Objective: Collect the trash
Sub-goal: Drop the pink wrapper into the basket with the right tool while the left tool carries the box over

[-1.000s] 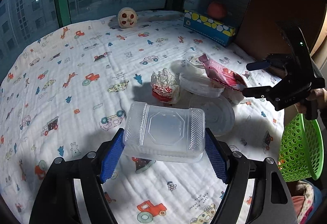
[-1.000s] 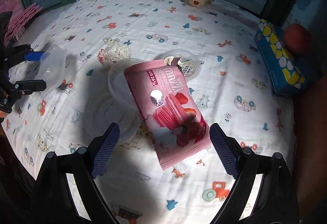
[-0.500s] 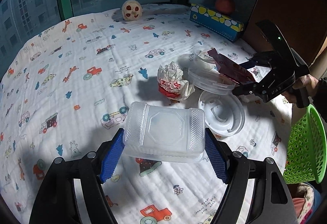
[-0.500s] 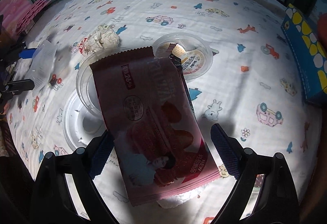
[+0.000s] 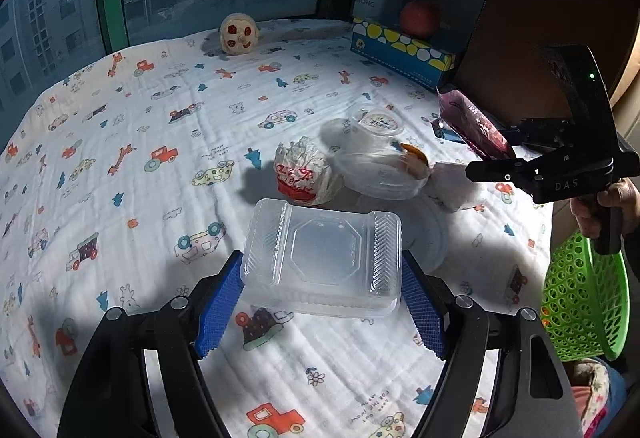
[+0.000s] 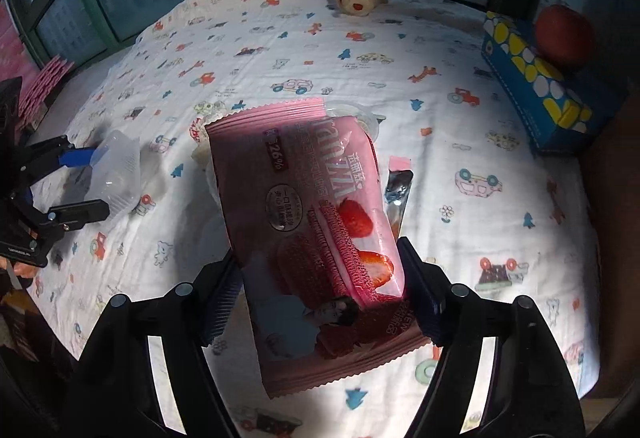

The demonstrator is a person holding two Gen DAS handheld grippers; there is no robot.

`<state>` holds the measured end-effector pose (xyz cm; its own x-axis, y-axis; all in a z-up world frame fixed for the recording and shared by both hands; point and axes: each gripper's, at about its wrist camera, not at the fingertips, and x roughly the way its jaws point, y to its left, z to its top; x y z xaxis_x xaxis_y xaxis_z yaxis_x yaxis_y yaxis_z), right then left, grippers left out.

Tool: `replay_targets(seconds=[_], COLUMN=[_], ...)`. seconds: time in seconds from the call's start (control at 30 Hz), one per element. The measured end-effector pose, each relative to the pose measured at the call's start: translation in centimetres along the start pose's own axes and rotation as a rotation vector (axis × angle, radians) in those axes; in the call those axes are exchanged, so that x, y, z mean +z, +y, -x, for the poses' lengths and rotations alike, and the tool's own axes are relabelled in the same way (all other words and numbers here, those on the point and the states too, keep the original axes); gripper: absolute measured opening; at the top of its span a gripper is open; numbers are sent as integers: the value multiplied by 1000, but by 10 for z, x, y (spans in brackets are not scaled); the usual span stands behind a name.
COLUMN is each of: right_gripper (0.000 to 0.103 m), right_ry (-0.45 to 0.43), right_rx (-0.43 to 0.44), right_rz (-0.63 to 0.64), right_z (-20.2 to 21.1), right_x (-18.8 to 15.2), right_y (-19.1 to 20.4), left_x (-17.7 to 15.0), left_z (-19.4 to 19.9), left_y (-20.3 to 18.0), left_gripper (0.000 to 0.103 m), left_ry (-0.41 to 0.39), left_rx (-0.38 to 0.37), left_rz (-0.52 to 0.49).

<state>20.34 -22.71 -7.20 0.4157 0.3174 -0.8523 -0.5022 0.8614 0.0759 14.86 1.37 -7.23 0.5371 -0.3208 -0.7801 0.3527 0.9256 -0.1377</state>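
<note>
My left gripper (image 5: 322,298) is shut on a clear plastic clamshell box (image 5: 324,258) and holds it above the cloth; it also shows in the right wrist view (image 6: 116,174). My right gripper (image 6: 320,290) is shut on a pink strawberry wafer wrapper (image 6: 316,234), lifted off the table; the wrapper shows in the left wrist view (image 5: 472,126). On the cloth lie a crumpled paper wrapper (image 5: 304,172), clear round tubs (image 5: 380,174) and a small cup with a printed lid (image 5: 378,122). A green mesh basket (image 5: 580,298) stands at the right table edge.
A blue tissue box (image 5: 400,48) with a red apple (image 5: 420,18) on it stands at the back right. A small plush toy (image 5: 239,34) sits at the back by the window. A dark stick sachet (image 6: 398,194) lies on the cloth.
My right gripper has closed on the pink wrapper and lifted it up and away from the tubs. My left gripper still holds the clear box, shifted slightly.
</note>
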Motion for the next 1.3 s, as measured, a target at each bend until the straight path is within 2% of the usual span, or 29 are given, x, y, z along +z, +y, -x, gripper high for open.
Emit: replay_targets(seconds=[0.23,0.53,0.97,1.17,1.3], right_gripper=[72,72,73,73,73], right_ry=[-63,-105,-108,-84,-68], right_rx=[-96,-228,-374,-462,-490], right_rz=[-111,-258,-440,-520,-592], right_z=[54,108,159,176,184], right_x=[-29,-91,-178,-221,-249], right_y=[22,34,18,0,-15], left_x=[1,-5,-6,-5,-4], left_z=[20,35,43,44,44], left_y=[-31,-76,-153,-185,-207], left_gripper=[73,73,73,73,73], left_ry=[-40,-65,-83,-87,-87], left_rx=[-42,-119,-225,-267,-288], left_rz=[-69,-142,-249,-301,-335])
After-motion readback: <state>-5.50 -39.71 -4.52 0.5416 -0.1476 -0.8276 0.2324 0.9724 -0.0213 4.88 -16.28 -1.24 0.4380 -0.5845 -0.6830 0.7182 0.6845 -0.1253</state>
